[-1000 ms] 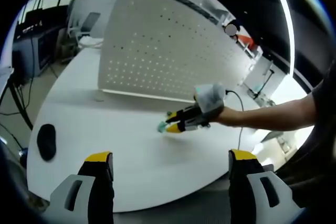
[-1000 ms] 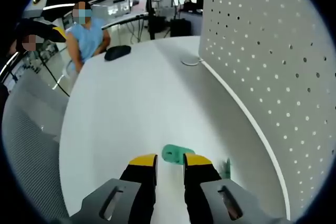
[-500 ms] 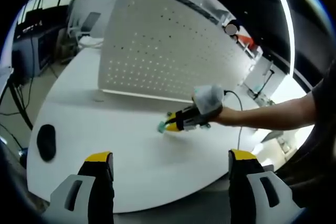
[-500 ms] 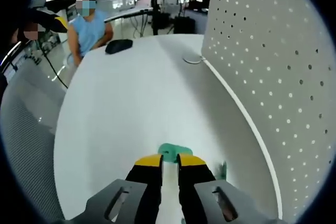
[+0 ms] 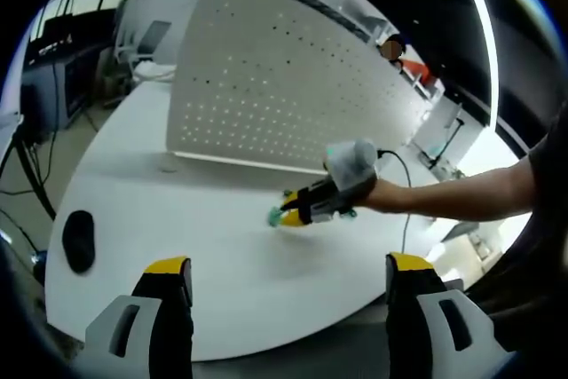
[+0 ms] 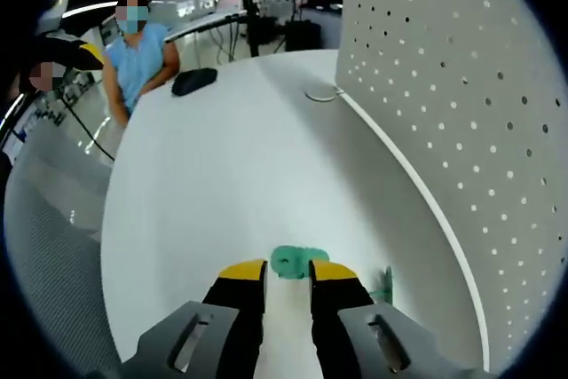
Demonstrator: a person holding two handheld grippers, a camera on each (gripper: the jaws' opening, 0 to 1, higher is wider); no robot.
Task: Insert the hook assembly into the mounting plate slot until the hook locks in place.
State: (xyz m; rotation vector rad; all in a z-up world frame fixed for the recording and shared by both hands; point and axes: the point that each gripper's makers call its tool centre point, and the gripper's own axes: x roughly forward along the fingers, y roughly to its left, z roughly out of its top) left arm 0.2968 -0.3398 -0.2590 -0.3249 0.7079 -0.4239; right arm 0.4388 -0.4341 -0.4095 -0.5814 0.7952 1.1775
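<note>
The white pegboard mounting plate point(image 5: 284, 86) stands upright on the round white table point(image 5: 222, 264); in the right gripper view the plate point(image 6: 461, 113) rises along the right side. A green hook piece point(image 6: 291, 262) lies low over the table at my right gripper point(image 6: 288, 274), whose yellow-tipped jaws stand close together on it. A second small green part point(image 6: 384, 286) sticks up just right of the right jaw. In the left gripper view a gloved hand point(image 5: 351, 164) holds that right gripper point(image 5: 302, 210) with the green hook point(image 5: 275, 216) at its tip. My left gripper point(image 5: 288, 265) is wide open, holding nothing.
A black mouse point(image 5: 78, 239) lies near the table's left edge, also seen far off as the mouse point(image 6: 195, 80). A flat round disc point(image 6: 321, 92) sits at the plate's foot. A person in a blue shirt point(image 6: 142, 51) stands beyond the table. Desks and screens fill the background.
The right gripper rose slightly with the hook half a second ago and has settled back to about where it was. The left gripper has not moved.
</note>
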